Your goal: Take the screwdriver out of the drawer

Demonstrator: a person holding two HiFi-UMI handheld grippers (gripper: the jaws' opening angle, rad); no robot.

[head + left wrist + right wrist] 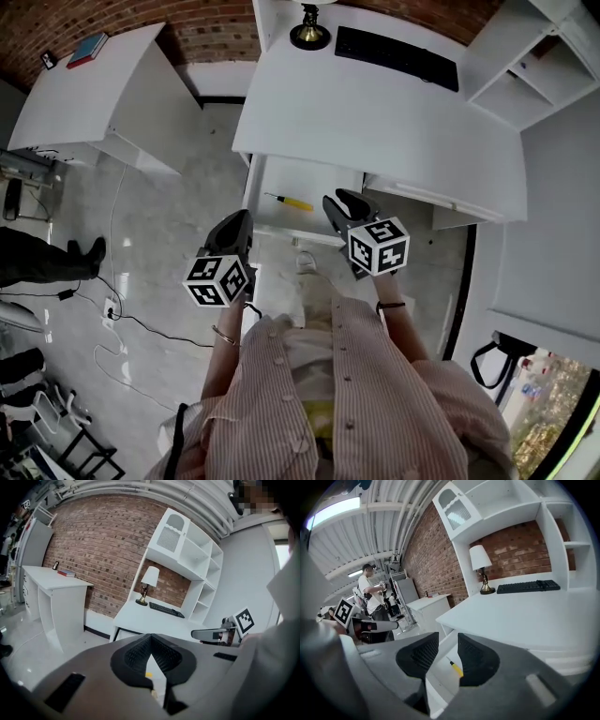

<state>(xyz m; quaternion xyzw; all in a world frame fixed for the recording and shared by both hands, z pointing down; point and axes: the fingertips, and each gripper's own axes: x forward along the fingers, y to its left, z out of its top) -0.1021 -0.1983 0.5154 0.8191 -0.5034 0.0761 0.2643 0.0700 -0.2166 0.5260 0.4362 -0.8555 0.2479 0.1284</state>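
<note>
A screwdriver point(289, 201) with a yellow handle lies in the open white drawer point(302, 175) under the desk. My right gripper point(336, 199) hovers over the drawer's right part, just right of the screwdriver. It is open and holds nothing. In the right gripper view the screwdriver point(456, 668) shows through the gap of that gripper point(448, 651). My left gripper point(242, 217) hangs at the drawer's front left corner. Its pads point(136, 656) meet at the tips of the left gripper point(150, 638), so it is shut and empty.
The white desk point(403, 131) carries a black keyboard point(396, 56) and a lamp point(309, 33). A shelf unit point(525, 70) stands at the right. A second white table point(112, 98) with a book point(87, 47) stands at the left. Cables point(112, 314) lie on the floor.
</note>
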